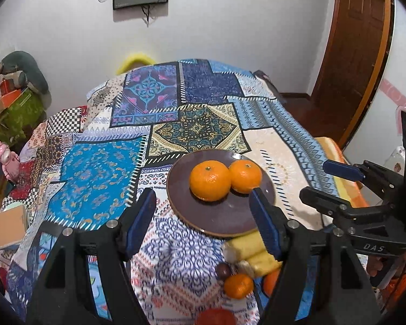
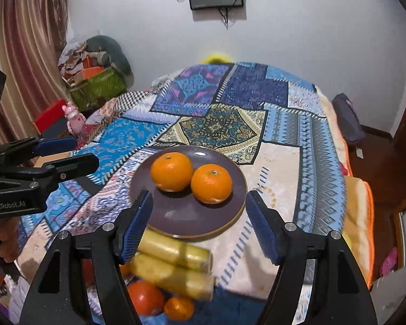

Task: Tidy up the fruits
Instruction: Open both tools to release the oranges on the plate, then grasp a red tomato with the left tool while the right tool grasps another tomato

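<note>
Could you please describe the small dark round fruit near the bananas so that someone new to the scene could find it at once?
Start at the brown plate on the patchwork cloth, then move toward the camera to the two bananas lying just off its near rim. The small dark fruit sits at their left end, beside a loose orange. It alone is dark purplish brown and smaller than the fruit around it.
</note>
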{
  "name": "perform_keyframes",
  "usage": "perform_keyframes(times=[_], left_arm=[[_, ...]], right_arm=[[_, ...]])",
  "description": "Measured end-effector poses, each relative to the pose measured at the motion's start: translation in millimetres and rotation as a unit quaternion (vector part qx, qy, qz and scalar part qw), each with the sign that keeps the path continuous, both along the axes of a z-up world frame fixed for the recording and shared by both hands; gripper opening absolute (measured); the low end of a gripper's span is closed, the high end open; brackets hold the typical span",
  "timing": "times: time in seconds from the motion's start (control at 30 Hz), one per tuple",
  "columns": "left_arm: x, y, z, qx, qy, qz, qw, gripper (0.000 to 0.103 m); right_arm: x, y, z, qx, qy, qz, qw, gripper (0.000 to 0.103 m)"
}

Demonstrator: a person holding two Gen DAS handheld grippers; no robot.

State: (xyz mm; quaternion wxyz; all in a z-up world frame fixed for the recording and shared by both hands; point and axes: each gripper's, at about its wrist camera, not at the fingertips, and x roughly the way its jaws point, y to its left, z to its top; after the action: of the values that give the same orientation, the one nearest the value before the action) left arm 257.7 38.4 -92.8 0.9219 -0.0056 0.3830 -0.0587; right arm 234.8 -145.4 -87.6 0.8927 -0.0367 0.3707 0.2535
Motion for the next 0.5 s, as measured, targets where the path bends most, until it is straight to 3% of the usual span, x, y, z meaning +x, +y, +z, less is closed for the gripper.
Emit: perform_keyframes(times=[0.27, 0.5], left_arm=[[-49, 7, 10, -0.004, -0.014, 0.010, 0.9998, 0.074], [-81, 12, -6, -0.011, 0.006, 0.012, 0.9998, 0.075]], right_arm=[[-39, -7, 11, 0.008, -0.016, -0.012, 1.000, 0.071], [-68, -9, -6, 0.010, 0.003, -0.016, 1.000, 0.072]])
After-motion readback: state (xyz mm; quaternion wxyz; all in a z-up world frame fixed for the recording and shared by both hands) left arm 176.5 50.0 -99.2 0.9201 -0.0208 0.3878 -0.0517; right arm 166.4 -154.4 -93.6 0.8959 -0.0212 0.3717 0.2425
